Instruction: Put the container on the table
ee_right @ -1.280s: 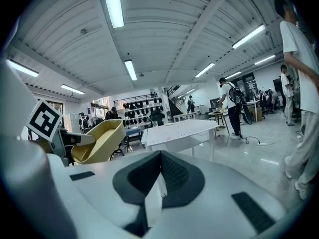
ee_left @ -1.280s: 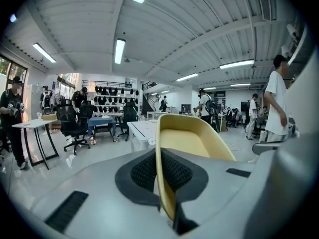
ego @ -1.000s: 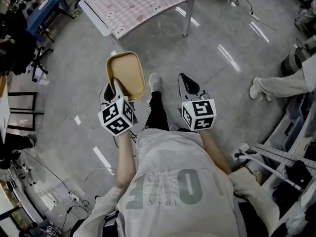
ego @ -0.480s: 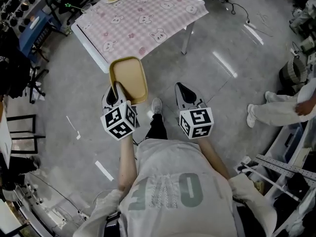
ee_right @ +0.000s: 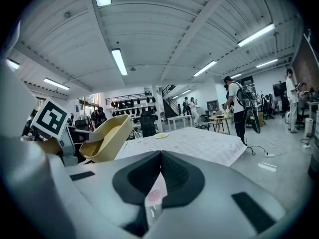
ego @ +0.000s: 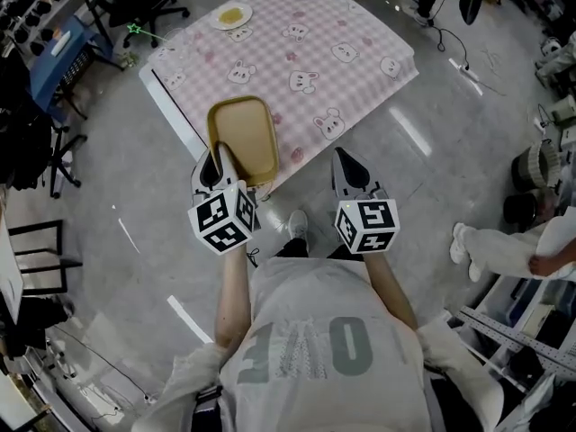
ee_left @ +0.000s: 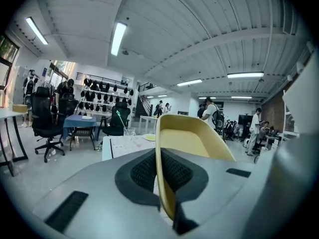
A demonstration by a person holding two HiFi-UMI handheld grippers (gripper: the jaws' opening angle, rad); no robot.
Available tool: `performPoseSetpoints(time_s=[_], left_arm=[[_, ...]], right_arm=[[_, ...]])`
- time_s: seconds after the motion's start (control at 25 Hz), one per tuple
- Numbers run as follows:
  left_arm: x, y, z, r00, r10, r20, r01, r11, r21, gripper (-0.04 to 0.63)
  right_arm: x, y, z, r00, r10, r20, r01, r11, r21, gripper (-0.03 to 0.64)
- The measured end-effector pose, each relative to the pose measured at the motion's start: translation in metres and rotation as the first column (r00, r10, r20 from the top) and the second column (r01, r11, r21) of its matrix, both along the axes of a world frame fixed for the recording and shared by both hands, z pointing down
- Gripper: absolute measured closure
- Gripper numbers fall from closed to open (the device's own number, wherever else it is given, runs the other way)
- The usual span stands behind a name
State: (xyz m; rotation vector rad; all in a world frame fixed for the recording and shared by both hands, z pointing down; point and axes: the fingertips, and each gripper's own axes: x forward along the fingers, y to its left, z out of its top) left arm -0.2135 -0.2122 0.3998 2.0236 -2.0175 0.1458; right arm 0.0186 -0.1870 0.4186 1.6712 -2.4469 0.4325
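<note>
The container is a shallow tan tray (ego: 244, 139), and my left gripper (ego: 219, 162) is shut on its near rim. It hangs in the air over the near edge of the table (ego: 360, 88), which wears a pink checked cloth with rabbit prints. In the left gripper view the tray's rim (ee_left: 164, 183) stands pinched between the dark pads. The right gripper view shows the tray (ee_right: 105, 136) from the side at left. My right gripper (ego: 348, 166) is shut with nothing in it, just at the table's near edge.
A yellow plate (ego: 232, 14) lies at the table's far left corner, with a clear glass (ego: 177, 39) near it. Office chairs and a blue table (ego: 61, 48) stand at left. A person's legs (ego: 504, 241) show at right. Cables run across the grey floor.
Both grippers, and the tray with them, have come forward from open floor to the table's near edge. The tray now hangs over the cloth. Neither pair of jaws has changed.
</note>
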Motion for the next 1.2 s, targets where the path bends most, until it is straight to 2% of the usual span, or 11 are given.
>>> performPoseSetpoints(time_s=[0.16, 0.32, 0.68, 0.92, 1.2], left_arm=[[-0.014, -0.028, 0.006, 1.0, -0.007, -0.012, 0.006, 1.0, -0.014, 0.566], [-0.012, -0.043, 0.016, 1.0, -0.014, -0.018, 0.013, 0.999, -0.042, 0.566], [-0.017, -0.062, 0.025, 0.997, -0.07, -0.02, 0.069, 0.996, -0.059, 0.566], [-0.012, -0.073, 0.011, 0.996, -0.084, -0.005, 0.084, 0.996, -0.016, 0.566], [-0.025, -0.075, 0.013, 0.994, -0.106, -0.015, 0.106, 0.994, 0.009, 0.566]], right_arm=[[-0.012, -0.03, 0.007, 1.0, 0.0, -0.021, 0.0, 1.0, -0.025, 0.588], [-0.017, -0.053, 0.018, 0.999, -0.027, -0.026, 0.025, 0.997, -0.066, 0.588], [-0.039, -0.099, 0.014, 0.992, -0.123, -0.015, 0.122, 0.992, -0.037, 0.588], [-0.035, -0.114, 0.012, 0.991, -0.134, -0.007, 0.134, 0.99, -0.037, 0.588], [-0.041, -0.119, 0.016, 0.99, -0.142, -0.009, 0.141, 0.989, -0.032, 0.588]])
